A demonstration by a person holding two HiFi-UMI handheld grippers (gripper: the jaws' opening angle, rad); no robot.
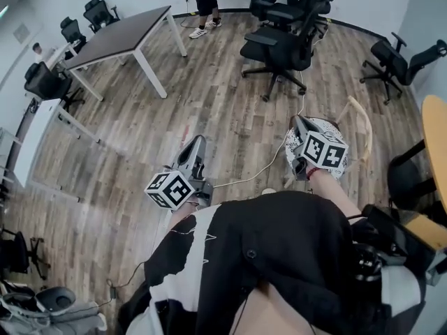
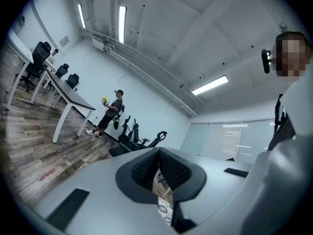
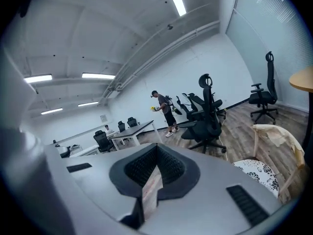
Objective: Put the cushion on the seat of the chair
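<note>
The cushion (image 1: 336,128), white with a black pattern, lies on the seat of a pale wooden chair (image 1: 364,127) at the right of the head view. It shows again in the right gripper view, cushion (image 3: 257,173) on chair (image 3: 274,133). A sliver of the cushion (image 2: 164,211) shows low in the left gripper view. My right gripper (image 1: 297,121) is held up in front of the cushion, shut and empty, and partly hides it. My left gripper (image 1: 198,142) hangs over bare floor to the left, jaws shut with nothing between them.
Black office chairs (image 1: 280,47) stand at the back, one more (image 1: 399,61) to the right. A dark table (image 1: 129,33) is at the back left, with a person (image 1: 204,5) standing beyond it. A cable (image 1: 258,169) runs across the wooden floor. A round orange tabletop (image 1: 436,145) edges in at right.
</note>
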